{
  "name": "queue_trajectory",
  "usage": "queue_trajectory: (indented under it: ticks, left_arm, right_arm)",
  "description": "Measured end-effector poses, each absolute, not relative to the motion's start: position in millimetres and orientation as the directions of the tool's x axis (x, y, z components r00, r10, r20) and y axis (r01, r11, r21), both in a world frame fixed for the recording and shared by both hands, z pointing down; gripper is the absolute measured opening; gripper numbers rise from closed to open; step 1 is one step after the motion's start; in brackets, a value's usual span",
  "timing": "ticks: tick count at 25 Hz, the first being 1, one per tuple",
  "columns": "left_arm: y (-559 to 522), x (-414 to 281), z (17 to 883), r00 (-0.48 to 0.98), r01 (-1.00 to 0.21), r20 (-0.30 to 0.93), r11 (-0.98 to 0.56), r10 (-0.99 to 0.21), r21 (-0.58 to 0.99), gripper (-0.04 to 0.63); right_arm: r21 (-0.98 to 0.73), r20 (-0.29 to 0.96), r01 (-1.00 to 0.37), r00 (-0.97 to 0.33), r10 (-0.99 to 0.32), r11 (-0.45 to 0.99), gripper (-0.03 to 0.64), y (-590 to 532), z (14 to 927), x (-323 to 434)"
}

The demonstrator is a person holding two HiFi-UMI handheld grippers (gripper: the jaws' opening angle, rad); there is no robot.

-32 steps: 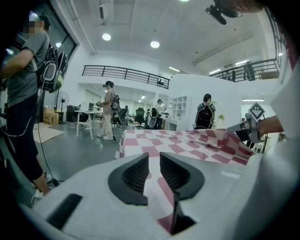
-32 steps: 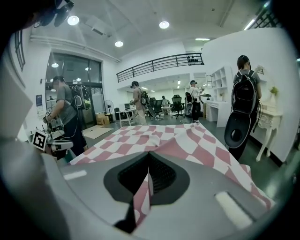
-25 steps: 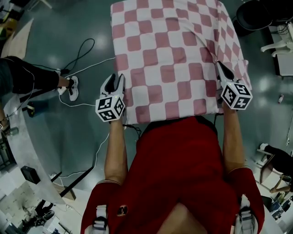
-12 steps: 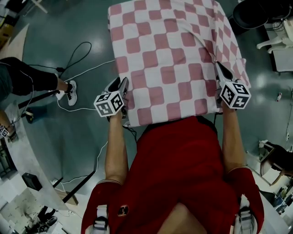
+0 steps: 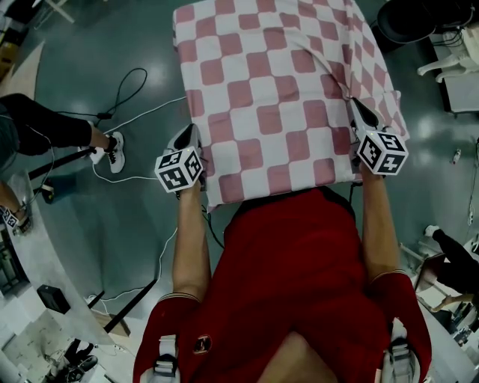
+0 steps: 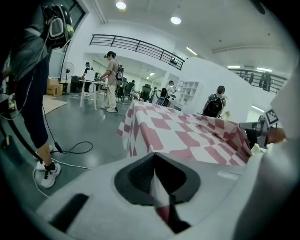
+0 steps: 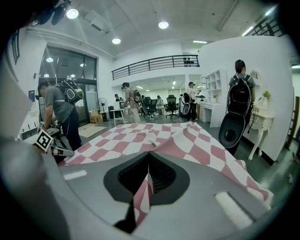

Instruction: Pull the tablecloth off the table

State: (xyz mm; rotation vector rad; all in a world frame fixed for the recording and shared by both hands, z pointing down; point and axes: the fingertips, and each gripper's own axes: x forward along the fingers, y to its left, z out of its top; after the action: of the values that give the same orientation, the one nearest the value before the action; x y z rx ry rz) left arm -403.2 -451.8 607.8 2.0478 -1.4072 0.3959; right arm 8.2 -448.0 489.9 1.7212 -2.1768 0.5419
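A pink-and-white checked tablecloth (image 5: pixel 277 97) covers the table in front of me in the head view. My left gripper (image 5: pixel 188 136) is at the cloth's near left edge, shut on a fold of it; in the left gripper view the cloth (image 6: pixel 187 136) runs into the closed left gripper (image 6: pixel 154 174). My right gripper (image 5: pixel 359 111) is at the near right edge, shut on a pinch of cloth that rises in a ridge. In the right gripper view a checked strip hangs between the closed jaws of the right gripper (image 7: pixel 149 174), with the tablecloth (image 7: pixel 140 136) spread beyond.
A person's leg and white sneaker (image 5: pixel 116 146) stand on the floor at left beside looped cables (image 5: pixel 135 82). A black round seat (image 5: pixel 415 22) and a white chair (image 5: pixel 456 60) are at the far right. Other people stand at desks farther back.
My left gripper moved right from beside the table onto the cloth's left edge and shut on it. The right gripper kept its grip and barely moved.
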Motion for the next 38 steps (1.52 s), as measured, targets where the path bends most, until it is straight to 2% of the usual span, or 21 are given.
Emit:
queue_trajectory:
  ticks: [5,13,21,29,38]
  left_arm:
    - [-451.4,-392.3,592.8,0.411,-0.908,0.532,-0.276,-0.741,0.316,0.006]
    - [-449.2,-343.4,527.2,0.543,-0.826,0.345,-0.413,-0.765,0.385,0.006]
    - [-407.7,-287.5,485.8,0.576,-0.804,0.266,-0.475,-0.773,0.358,0.006]
    - [-329.1,-225.9,451.3,0.568,-0.812,0.217,-0.498,-0.794,0.305,0.006]
    - [-173.7,-150.1,425.5,0.541,-0.828,0.160,-0.490,-0.826,0.273,0.006]
  right_arm:
    - [-0.116,0.458,-0.972,-0.234,-0.858,0.204,0.014,-443.0,488.0,7.0]
    - [-0.191,0.409,-0.954,-0.292,-0.864,0.232,0.012,-437.2,475.8,4.6]
    - [-0.250,0.341,-0.917,-0.384,-0.858,0.312,0.014,-398.8,469.0,13.4]
    - [-0.305,0.247,-0.852,-0.502,-0.829,0.425,0.012,-330.1,456.5,40.6]
    - [-0.342,0.183,-0.761,-0.630,-0.755,0.552,0.012,-190.6,465.4,76.7]
